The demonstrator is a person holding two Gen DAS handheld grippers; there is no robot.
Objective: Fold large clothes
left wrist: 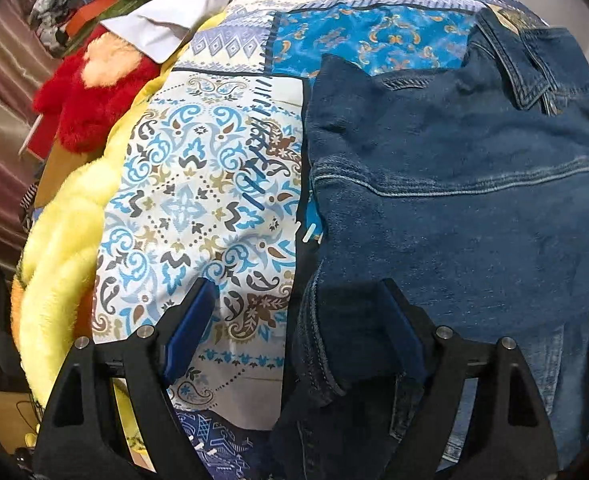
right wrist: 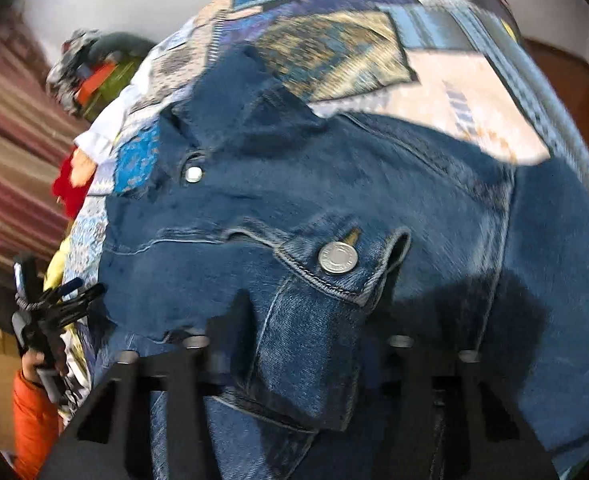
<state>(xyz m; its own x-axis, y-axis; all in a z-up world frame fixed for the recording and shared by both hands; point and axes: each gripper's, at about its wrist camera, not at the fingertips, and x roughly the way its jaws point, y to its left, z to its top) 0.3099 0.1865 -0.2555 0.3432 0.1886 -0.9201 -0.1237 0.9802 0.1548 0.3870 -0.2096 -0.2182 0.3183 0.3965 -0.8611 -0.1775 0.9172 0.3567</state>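
Patchwork bedspread (left wrist: 198, 184) carries my heavy, stiff denim jacket (left wrist: 454, 200); left tool (left wrist: 294, 328) gapes over its hem, right tool (right wrist: 298, 344) pinches the pocket.

Denim jacket (left wrist: 474, 208) dark blue with paler stitching and silver buttons (right wrist: 337, 257), right of the left claw (left wrist: 294, 336). Bedspread (left wrist: 198, 208) ahead of it: patchwork, white with blue and brown paisley, turquoise and purple panels. Left of claw: yellow fluffy blanket (left wrist: 66, 248), red plush (left wrist: 90, 108), white cloth (left wrist: 166, 24). Orange sleeve (right wrist: 34, 424).
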